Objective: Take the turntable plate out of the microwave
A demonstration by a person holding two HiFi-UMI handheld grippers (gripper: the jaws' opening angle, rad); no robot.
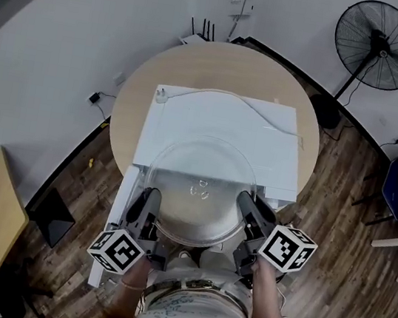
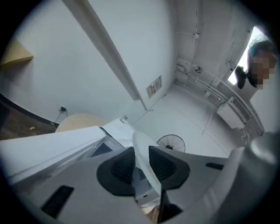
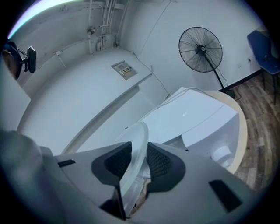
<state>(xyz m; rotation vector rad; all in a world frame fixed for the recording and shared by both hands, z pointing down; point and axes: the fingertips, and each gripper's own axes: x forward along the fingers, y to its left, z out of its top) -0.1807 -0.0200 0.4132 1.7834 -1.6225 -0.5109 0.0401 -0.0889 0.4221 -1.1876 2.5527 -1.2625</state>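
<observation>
We find the glass turntable plate (image 1: 204,164) outside the cavity, held in front of and above the white microwave (image 1: 224,117). The microwave stands on the round wooden table (image 1: 221,64), and its door (image 1: 120,209) hangs open at the left. The left gripper (image 1: 149,197) is clamped on the plate's left rim and the right gripper (image 1: 248,202) on its right rim. Each gripper view shows the ribbed pads (image 3: 159,162) pressing the glass edge from both sides. A standing fan (image 1: 379,45) is well beyond the table.
</observation>
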